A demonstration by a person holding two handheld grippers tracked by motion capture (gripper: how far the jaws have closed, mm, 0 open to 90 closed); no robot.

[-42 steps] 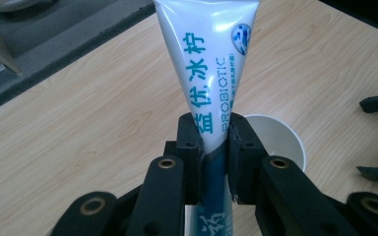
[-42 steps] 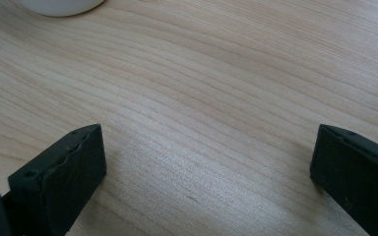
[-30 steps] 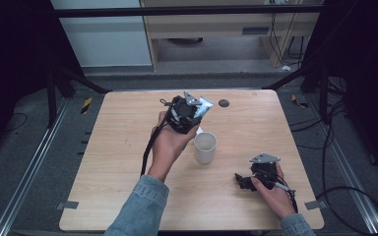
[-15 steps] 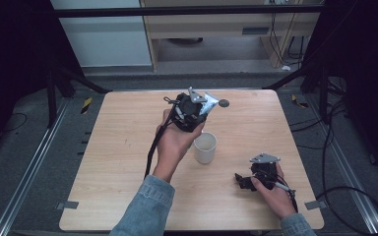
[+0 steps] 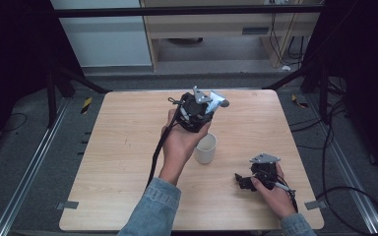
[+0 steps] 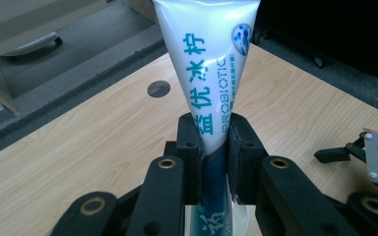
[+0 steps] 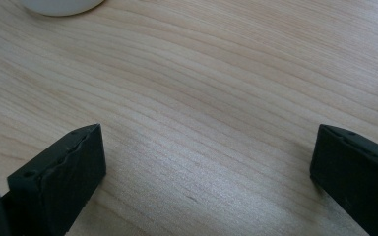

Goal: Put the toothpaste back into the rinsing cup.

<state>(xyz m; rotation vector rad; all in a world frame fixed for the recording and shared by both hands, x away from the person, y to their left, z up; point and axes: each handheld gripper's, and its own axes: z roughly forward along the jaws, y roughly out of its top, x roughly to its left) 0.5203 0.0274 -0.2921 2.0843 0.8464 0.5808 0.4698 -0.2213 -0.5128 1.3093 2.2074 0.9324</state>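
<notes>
**A lab recording station**

I work in a lab set up for recording. My wooden bench (image 5: 128, 147) stands alone on grey carpet (image 5: 24, 162), flanked by metal floor rails (image 5: 27, 182) and black stands (image 5: 54, 83), with cables (image 5: 344, 191) trailing across the floor and a plain cabinet (image 5: 206, 29) behind.

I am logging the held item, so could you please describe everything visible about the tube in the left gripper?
The tube is glossy white soft plastic with teal characters and the word PROBIOTIC along its length. It narrows toward the left gripper, whose black fingers clamp it from both sides, and widens to a flat end away from them. In the high view it is held above the wooden table, just beyond a white cup.
</notes>
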